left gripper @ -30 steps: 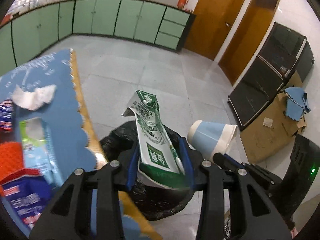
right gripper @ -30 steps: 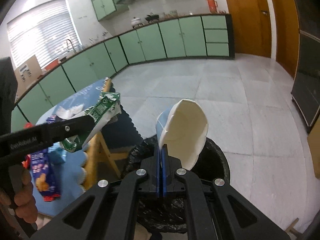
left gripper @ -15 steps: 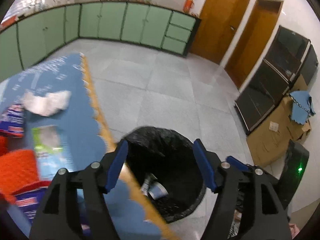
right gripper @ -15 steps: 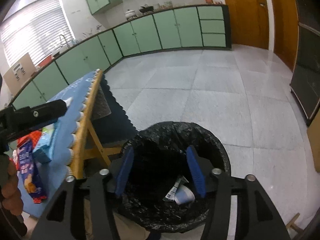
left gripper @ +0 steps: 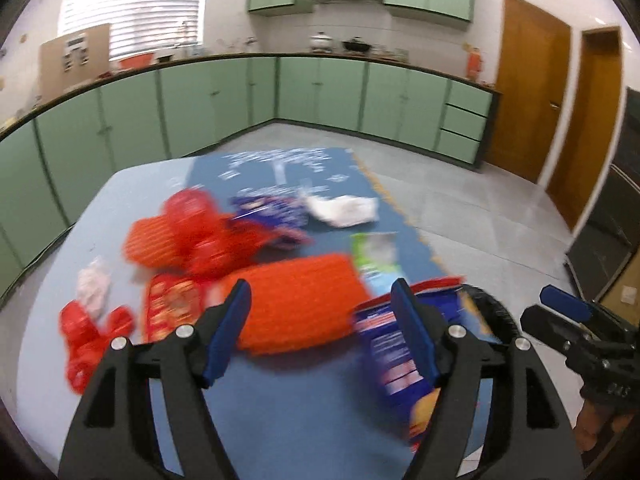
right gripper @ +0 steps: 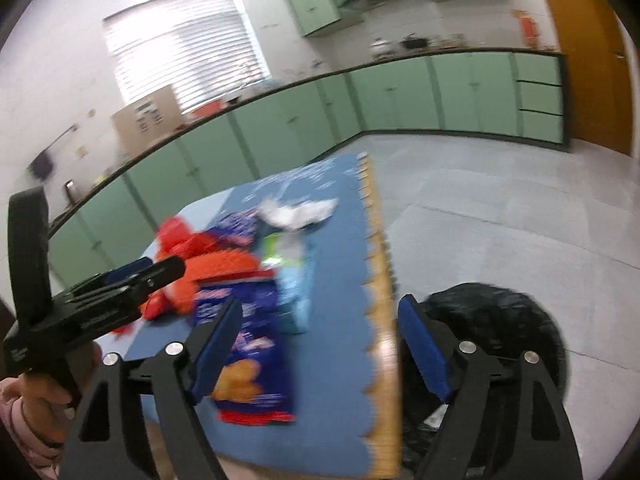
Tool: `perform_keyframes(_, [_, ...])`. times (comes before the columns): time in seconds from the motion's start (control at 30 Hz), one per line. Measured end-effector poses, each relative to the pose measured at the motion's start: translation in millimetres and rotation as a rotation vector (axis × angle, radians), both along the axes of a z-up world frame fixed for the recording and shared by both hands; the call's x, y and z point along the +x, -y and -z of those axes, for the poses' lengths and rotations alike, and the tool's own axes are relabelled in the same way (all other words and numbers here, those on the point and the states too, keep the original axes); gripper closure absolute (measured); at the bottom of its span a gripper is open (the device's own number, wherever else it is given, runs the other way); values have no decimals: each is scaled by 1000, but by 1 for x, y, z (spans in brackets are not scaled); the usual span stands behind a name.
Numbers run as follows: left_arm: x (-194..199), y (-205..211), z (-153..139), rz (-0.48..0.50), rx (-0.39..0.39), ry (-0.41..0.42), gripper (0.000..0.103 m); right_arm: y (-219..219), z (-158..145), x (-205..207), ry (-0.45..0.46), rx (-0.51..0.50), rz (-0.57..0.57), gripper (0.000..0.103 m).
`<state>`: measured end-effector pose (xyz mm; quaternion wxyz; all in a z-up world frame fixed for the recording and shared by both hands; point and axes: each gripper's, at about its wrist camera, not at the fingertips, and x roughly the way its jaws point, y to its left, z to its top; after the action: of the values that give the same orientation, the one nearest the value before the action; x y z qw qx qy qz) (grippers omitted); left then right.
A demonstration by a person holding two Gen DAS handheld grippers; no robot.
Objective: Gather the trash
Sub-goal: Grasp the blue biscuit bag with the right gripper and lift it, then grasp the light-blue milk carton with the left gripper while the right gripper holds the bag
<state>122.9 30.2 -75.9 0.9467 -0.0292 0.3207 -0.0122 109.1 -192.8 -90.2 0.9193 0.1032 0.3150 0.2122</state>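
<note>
The left gripper [left gripper: 320, 304] is being opened, and nothing is held between its jaws. The right gripper [right gripper: 320, 320] is being opened too, and it is also empty. Past the left jaws, a big orange wrapper [left gripper: 298, 302] is seen on the blue table [left gripper: 280, 420]. A blue snack bag [right gripper: 248, 344] is laid near the table's right edge. White crumpled paper [left gripper: 340, 210] is found farther away. The black trash bin [right gripper: 496, 320] is placed on the floor, just right of the table.
</note>
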Motion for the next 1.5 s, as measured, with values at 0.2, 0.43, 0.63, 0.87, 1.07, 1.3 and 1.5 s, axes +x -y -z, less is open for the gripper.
perform_keyframes(0.2, [-13,-30,11,-62,14,-14,33,-28,23,2,-38,-11,-76,24])
perform_keyframes(0.43, [-20,-41,20,-81,18,-28,33,-43,40,8,-87,-4,-129,42])
perform_keyframes(0.63, [-23,-41,25,-84,22,-37,32,-49,44,9,-117,14,-188,72])
perform_keyframes(0.87, [-21,-40,28,-89,25,-49,31,-51,42,7,-119,7,-211,88])
perform_keyframes(1.07, [-22,-38,27,-78,24,-42,31,-47,30,0,-81,8,-206,96])
perform_keyframes(1.3, [-22,-26,25,-45,4,-36,31,-28,3,-11,-10,30,-165,97])
perform_keyframes(1.5, [-19,-5,23,13,-22,-37,32,-4,-20,-14,43,44,-87,97])
